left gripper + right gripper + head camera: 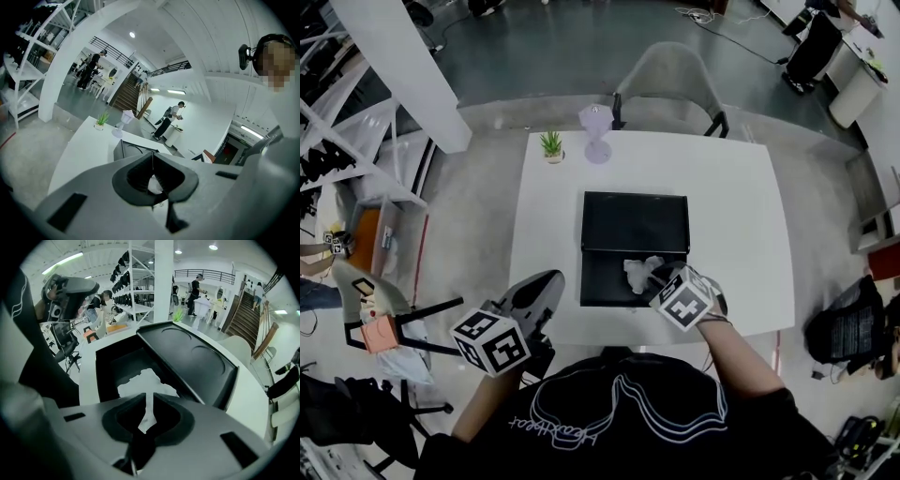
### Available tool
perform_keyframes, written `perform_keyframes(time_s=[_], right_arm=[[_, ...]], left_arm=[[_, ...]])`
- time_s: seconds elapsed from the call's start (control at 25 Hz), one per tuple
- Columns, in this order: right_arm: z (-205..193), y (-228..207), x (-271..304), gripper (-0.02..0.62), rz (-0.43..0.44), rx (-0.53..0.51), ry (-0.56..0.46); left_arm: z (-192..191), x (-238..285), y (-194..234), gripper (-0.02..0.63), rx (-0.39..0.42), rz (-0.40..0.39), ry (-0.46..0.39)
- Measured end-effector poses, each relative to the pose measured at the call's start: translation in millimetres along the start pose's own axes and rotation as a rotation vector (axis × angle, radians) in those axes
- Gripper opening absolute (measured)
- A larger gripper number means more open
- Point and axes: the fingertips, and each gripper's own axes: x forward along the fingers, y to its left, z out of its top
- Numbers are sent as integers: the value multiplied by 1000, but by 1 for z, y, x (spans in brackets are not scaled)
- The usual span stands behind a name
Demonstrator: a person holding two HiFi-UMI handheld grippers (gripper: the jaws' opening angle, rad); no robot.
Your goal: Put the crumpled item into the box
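**A:** Panel one, head view. We see the black box (605,284) lying open on the white bench (741,206), with its lid (635,220) laid flat on the far side. Where do we place the task's thing?

**B:** The crumpled item (640,271) lies inside the box, toward its near right part, touching the right gripper (662,277). In the right gripper view the fingers (126,416) stand narrowly parted. We read them as released rather than clenched, with a thin white tongue of the item in the slit between them.

**A:** What do we mark as the first hazard?

**B:** That tongue. If the gripper lifts away with the slit this narrow, we judge the item could snag on a pad. It could then ride up out of the box and over the near wall onto the bench. The item looks light, so little friction would be enough to carry it.

**A:** And the second?

**B:** The right gripper sits low, just over the near wall. A withdrawal dragged toward the person could catch that wall and pull the box toward the bench's near edge.

**A:** Does the other tool guard against this?

**B:** No. The left gripper (551,281) hangs off the bench's left side, well apart from the box, with its fingers clenched on nothing. We judge that any tug on the box goes unopposed.
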Motion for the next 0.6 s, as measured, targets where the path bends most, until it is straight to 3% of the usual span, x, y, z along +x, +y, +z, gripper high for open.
perform_keyframes(time_s=[0.2,0.36,0.48,0.6], right_arm=[[6,2,-4,157,18,45,-30],[12,0,-19,221,13,170,-116],[18,2,-37,247,10,313,-249],[34,11,-65,218,23,431,-449]], left_arm=[[2,2,3,8,4,-22,2],[4,2,1,8,7,-59,20],[1,-1,-5,8,12,-98,46],[0,-8,-14,8,26,-136,58]])
